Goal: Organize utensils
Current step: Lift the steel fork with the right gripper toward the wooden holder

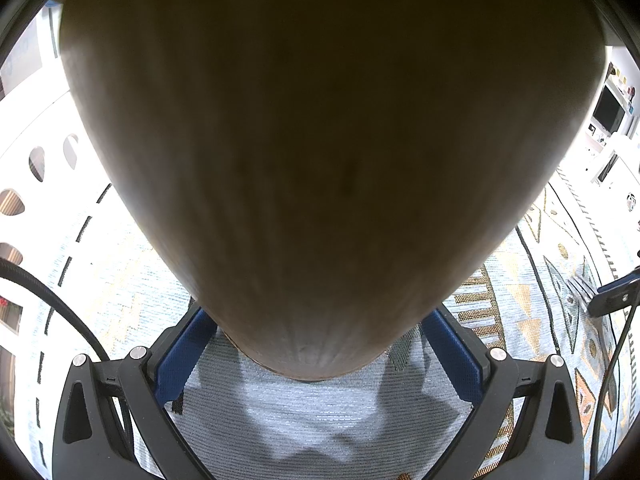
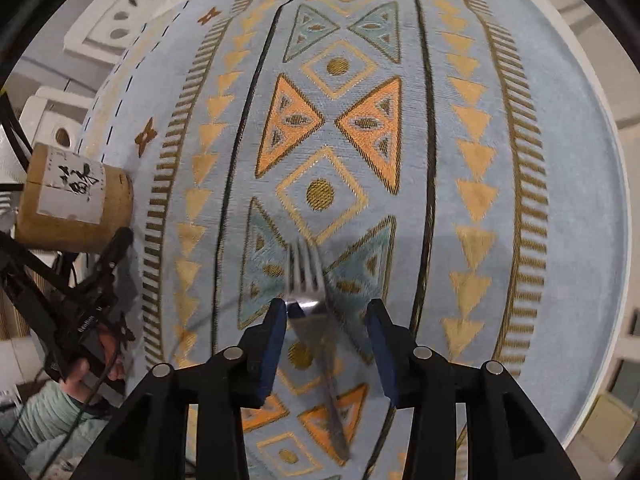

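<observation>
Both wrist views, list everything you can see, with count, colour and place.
Fork: one, silver, blurred, between the right fingers, touching neither.
Wooden holder: one, tan with a white label, at the table's left edge; it fills the left wrist view.
Tablecloth: one, light blue with orange and gold triangles, covering the table.
White chairs: at least two, with oval cut-outs, beyond the table's far left.
Left gripper: black with blue pads, clamped on the wooden holder.
Right gripper: black with blue pads, open.
Hand: one, green sleeve, on the left gripper's handle.
</observation>
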The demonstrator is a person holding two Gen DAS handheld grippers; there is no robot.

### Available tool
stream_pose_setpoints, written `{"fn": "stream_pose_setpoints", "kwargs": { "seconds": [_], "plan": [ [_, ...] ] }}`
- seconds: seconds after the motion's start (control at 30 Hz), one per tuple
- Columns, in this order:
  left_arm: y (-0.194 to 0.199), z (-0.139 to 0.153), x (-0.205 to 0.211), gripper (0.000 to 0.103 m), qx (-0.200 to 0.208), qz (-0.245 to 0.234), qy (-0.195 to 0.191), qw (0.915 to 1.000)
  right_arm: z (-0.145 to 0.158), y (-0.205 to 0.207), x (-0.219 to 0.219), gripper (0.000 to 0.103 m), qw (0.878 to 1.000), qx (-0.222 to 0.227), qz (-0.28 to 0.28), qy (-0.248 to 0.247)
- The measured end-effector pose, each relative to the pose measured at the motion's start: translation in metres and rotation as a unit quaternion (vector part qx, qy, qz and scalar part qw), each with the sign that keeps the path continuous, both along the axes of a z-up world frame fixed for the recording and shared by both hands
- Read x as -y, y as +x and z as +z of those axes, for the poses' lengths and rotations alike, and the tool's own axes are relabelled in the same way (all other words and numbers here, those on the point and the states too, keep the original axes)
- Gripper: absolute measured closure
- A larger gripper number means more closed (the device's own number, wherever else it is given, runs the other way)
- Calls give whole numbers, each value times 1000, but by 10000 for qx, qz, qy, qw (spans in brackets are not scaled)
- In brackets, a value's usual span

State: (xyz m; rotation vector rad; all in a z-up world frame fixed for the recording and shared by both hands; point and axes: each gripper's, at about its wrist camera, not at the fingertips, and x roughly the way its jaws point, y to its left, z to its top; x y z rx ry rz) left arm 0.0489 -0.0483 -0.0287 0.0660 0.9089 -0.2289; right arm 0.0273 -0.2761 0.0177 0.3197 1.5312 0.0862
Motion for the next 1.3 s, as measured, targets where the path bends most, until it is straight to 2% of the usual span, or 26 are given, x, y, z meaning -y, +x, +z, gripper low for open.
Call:
{"fn": "stream_pose_setpoints", "kwargs": {
  "seconds": [0.07, 0.2, 0.33, 0.4, 0.53, 0.63, 0.73, 0.87, 1.13, 1.2, 1.3],
  "plan": [
    [0, 0, 0, 0, 0, 0, -1, 10000, -4, 1, 2, 62, 9999, 11, 33, 156],
    [0, 0, 0, 0, 0, 0, 0, 10000, -2, 3, -17, 67, 9993, 32, 299, -228],
    [0, 0, 0, 0, 1, 0, 0, 10000, -4, 6, -27, 93, 9997, -78, 215, -113],
    [0, 0, 0, 0, 1, 0, 1, 10000, -7, 8, -32, 96, 9996, -162, 115, -189],
    [0, 0, 0, 0, -1, -1, -3, 10000, -4, 15, -48, 100, 9985, -46, 207, -501],
    [0, 0, 0, 0, 1, 1, 1, 10000, 18, 12, -44, 100, 9988, 456, 80, -141],
    [0, 0, 0, 0, 1, 1, 1, 10000, 61, 8, -40, 100, 9919, 1231, -66, 295],
    [0, 0, 0, 0, 0, 0, -1, 10000, 120, 3, -37, 100, 9760, 2149, -236, 264],
    [0, 0, 0, 0, 1, 1, -1, 10000, 226, 19, -62, 100, 9281, 3711, -252, 142],
    [0, 0, 0, 0, 1, 2, 1, 10000, 256, 24, -72, 100, 9119, 4095, -154, 211],
    [0, 0, 0, 0, 1, 2, 1, 10000, 285, 27, -83, 100, 8963, 4408, -8, 472]
  ]
}}
